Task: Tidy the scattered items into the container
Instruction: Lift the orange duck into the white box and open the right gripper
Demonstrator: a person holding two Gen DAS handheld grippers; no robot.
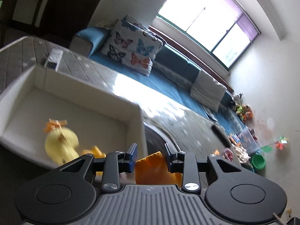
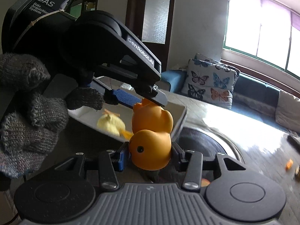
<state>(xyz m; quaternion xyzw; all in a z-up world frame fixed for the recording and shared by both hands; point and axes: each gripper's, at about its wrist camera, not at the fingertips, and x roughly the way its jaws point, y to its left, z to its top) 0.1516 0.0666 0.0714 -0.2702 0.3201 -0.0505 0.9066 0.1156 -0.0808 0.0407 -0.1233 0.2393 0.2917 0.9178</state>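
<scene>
An orange rubber duck (image 2: 151, 138) hangs beside the near edge of a white box (image 2: 182, 116). My right gripper (image 2: 150, 154) is shut on its head. My left gripper (image 2: 148, 101) reaches in from the upper left, its jaws around the duck's tail; in the left wrist view the duck (image 1: 152, 166) sits in the gap between the fingers (image 1: 151, 154), with space at the sides. A pale yellow plush chick (image 1: 61, 144) with an orange bow lies inside the white box (image 1: 137, 112); it also shows in the right wrist view (image 2: 110, 122).
A grey quilted mat (image 1: 90, 69) lies under the box, with a small white carton (image 1: 54, 58) on it. A blue sofa (image 1: 168, 60) with a butterfly cushion (image 1: 131, 45) stands behind. Toys and a green bowl (image 1: 258, 161) lie by the wall.
</scene>
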